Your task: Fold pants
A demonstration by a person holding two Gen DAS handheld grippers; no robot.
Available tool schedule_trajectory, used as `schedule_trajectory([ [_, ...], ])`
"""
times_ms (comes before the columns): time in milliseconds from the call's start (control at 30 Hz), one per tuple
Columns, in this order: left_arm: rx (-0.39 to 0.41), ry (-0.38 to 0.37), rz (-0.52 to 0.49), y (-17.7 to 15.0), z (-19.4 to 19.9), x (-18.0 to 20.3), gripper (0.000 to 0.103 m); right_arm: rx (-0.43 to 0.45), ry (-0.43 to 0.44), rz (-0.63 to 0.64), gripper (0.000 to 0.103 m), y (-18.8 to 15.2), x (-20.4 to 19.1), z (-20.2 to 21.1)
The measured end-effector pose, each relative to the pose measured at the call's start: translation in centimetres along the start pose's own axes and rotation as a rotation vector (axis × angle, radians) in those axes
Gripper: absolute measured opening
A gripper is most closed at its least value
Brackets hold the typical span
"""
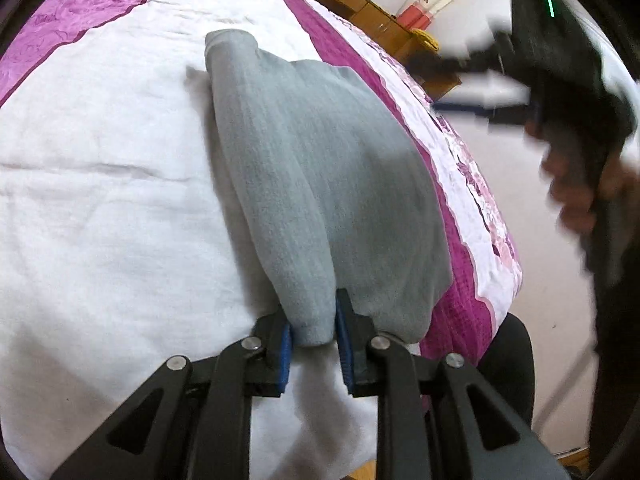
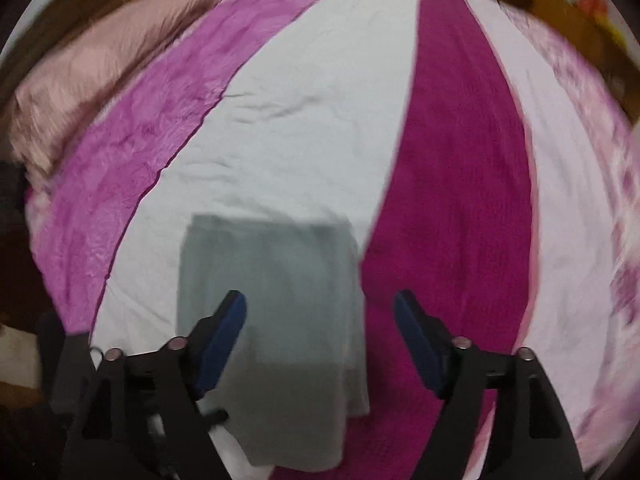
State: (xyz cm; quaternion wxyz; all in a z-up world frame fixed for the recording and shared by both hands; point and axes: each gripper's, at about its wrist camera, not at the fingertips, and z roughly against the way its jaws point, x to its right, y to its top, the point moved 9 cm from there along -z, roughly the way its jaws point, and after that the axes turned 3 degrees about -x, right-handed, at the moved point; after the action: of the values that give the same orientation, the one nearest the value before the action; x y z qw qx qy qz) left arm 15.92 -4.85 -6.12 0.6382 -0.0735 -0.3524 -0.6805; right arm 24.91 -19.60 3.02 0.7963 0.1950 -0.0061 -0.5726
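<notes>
Grey pants lie folded into a long bundle on the white bedspread, running away from the near edge. My left gripper is shut on the near end of the bundle, a thick fold of cloth pinched between its blue pads. In the right wrist view the same pants appear as a flat grey rectangle below my right gripper. That gripper hangs above them with its jaws wide and nothing between the pads. A person's hand holds that gripper, blurred, off the right side of the bed.
The bedspread has a dark magenta stripe right of the pants and a lighter pink band to the left. A pinkish blanket lies at the far left. Wooden furniture stands beyond the bed. Pale floor lies past its right edge.
</notes>
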Motion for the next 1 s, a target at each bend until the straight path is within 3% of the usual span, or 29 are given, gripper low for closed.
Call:
schedule_trajectory([
  [100,-0.042,-0.08,0.112,0.1,2.0,-1.4,0.029,0.009,0.144,-0.122,0.079,-2.7,3.1,-2.6],
  [167,0.048,-0.163,0.183,0.8,4.7,-2.7,0.038,0.021,0.221,-0.187,0.079,-4.2,4.5,-4.8],
  [200,0.085,-0.167,0.192,1.3,5.6,-3.4,0.043,0.036,0.287,-0.211,0.08,-4.7,4.7,-5.7],
  [267,0.086,-0.209,0.241,2.4,5.3,-4.6,0.044,0.129,0.433,-0.266,0.085,-4.9,5.3,-6.2],
  [367,0.026,-0.351,0.329,4.5,2.8,-5.4,0.044,0.173,0.582,-0.334,0.085,-4.5,5.7,-6.1],
  [533,0.035,-0.484,0.385,7.4,1.1,-5.3,0.045,0.151,0.604,-0.285,0.074,-5.0,4.5,-5.9],
  [633,0.026,-0.483,0.368,8.1,0.5,-5.3,0.04,0.117,0.642,-0.233,0.074,-5.4,1.9,-5.7],
  [700,0.015,-0.41,0.37,8.4,-0.2,-5.6,0.027,0.097,0.659,-0.223,0.074,-5.5,0.3,-6.4],
  [800,0.016,-0.343,0.34,9.0,-0.2,-5.2,0.024,0.125,0.614,-0.214,0.074,-4.7,-1.6,-7.5],
  [833,0.018,-0.324,0.325,9.2,0.1,-5.5,0.023,0.13,0.624,-0.234,0.067,-4.4,-1.9,-7.6],
  [900,0.033,-0.273,0.288,9.1,1.3,-5.6,0.02,0.092,0.735,-0.333,0.027,-4.5,-2.1,-8.1],
  [933,0.043,-0.26,0.278,9.0,2.3,-5.8,0.019,0.061,0.807,-0.396,0.026,-5.0,-2.7,-8.6],
  [1000,0.046,-0.24,0.258,8.0,3.9,-5.9,0.019,0.087,0.796,-0.348,0.026,-5.9,-4.4,-8.4],
])
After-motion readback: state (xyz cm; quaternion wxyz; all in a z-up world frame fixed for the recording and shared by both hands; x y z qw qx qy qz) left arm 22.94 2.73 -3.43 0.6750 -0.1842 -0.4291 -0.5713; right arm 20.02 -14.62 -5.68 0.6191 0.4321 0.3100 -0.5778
